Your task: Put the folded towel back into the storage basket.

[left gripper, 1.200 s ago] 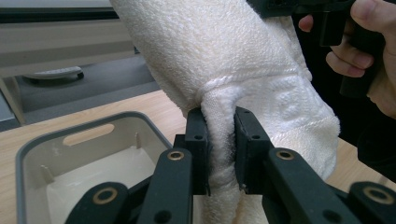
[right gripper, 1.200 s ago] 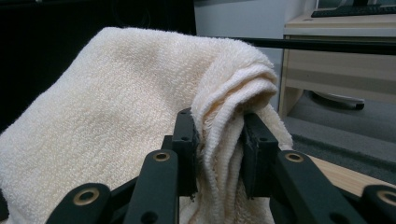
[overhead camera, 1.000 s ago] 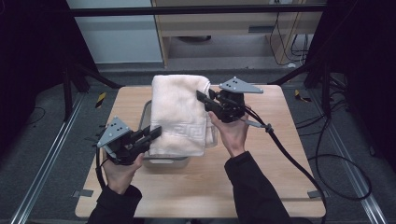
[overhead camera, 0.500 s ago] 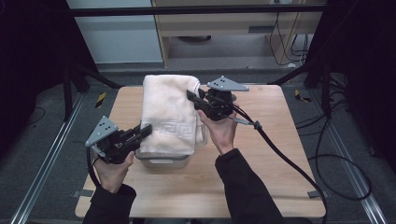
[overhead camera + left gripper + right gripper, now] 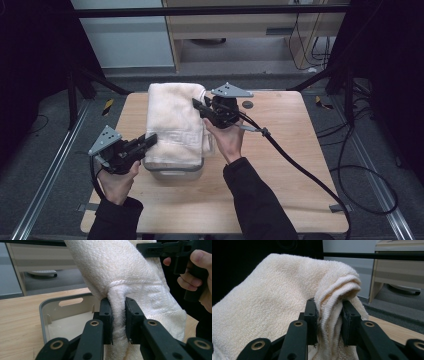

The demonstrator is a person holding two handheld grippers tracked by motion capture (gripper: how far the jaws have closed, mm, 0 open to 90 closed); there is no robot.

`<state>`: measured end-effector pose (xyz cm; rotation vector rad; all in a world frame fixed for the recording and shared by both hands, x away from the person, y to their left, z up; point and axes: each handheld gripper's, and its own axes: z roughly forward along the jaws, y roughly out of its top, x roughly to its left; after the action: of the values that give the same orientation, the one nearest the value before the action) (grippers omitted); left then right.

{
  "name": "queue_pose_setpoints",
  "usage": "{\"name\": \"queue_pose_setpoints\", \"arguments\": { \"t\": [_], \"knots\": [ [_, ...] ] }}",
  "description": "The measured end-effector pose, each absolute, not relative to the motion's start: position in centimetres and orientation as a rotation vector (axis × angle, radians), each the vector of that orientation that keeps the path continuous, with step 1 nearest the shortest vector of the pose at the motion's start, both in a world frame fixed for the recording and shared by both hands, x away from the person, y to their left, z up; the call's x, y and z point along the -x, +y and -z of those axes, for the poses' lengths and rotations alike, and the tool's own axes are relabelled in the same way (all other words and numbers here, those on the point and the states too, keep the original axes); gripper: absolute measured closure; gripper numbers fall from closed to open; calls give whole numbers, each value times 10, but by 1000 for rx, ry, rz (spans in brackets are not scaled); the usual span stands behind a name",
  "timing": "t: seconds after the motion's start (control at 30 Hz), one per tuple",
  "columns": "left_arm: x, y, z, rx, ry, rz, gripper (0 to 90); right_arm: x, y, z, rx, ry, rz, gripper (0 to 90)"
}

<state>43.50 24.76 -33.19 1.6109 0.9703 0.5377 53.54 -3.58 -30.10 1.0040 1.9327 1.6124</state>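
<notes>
While both grippers pinch it, towel (image 5: 174, 120) runs near-to-far.

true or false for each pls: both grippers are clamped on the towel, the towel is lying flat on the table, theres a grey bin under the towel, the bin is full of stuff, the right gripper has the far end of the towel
1. Both grippers are clamped on the towel. True: the left gripper and the right gripper each pinch a fold of it.
2. The towel lies flat on the table. False: it is held up off the table, draped over the bin.
3. A grey bin sits under the towel. True.
4. The bin is full. False: the part seen in the left gripper view is bare.
5. The right gripper holds the far end of the towel. True: in the high view it grips near the far corner and the left gripper grips the near end.
</notes>
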Motion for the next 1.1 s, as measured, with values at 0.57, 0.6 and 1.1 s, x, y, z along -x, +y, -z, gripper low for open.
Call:
{"name": "queue_pose_setpoints", "arguments": {
  "t": [0.57, 0.6, 1.1],
  "knots": [
    [-460, 262, 362, -1634, 1081, -514, 771, -566, -13, 337, -1065, 1994, -1565, 705],
    [-461, 263, 364, -1637, 1087, -513, 771, -567, -12, 339, -1072, 1998, -1561, 705],
    [-479, 269, 391, -1683, 1178, -503, 771, -587, 4, 376, -1155, 2046, -1514, 703]
  ]
}}
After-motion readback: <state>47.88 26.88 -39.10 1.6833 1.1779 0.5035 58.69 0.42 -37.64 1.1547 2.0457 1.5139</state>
